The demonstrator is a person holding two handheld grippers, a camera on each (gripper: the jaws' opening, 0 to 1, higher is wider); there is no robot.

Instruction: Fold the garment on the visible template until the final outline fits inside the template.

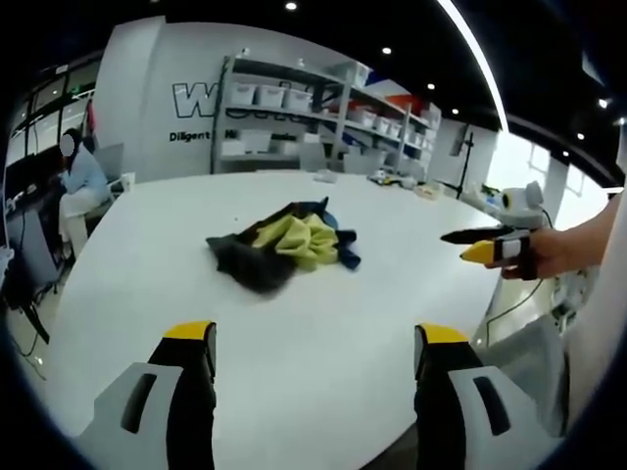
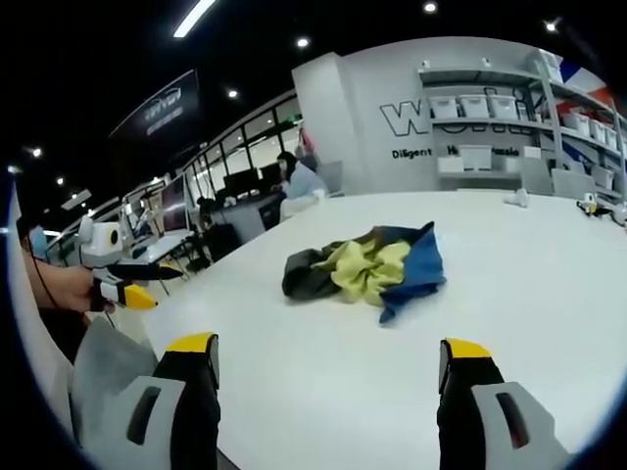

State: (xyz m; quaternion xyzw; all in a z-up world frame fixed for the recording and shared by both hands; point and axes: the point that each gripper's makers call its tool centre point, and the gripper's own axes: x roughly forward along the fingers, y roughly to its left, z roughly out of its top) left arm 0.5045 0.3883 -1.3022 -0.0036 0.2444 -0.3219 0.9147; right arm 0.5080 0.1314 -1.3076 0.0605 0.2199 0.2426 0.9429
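Note:
A crumpled garment (image 1: 289, 245) of black, yellow and blue cloth lies in a heap near the middle of the round white table (image 1: 323, 323). My left gripper (image 1: 315, 343) hangs open in front of the heap, well short of it, with nothing between its jaws. The right gripper (image 1: 453, 245), held by a hand, points at the garment from the right. In the right gripper view the same heap (image 2: 367, 266) lies ahead of my open, empty right gripper (image 2: 328, 348). The left gripper (image 2: 167, 287) comes in at the left edge, off the table's rim.
Shelves with white bins (image 1: 294, 98) stand against the back wall. A person (image 1: 78, 181) sits at the far left. Small items (image 1: 397, 178) lie on the table's far side. Desks with monitors (image 2: 186, 211) line the left of the room.

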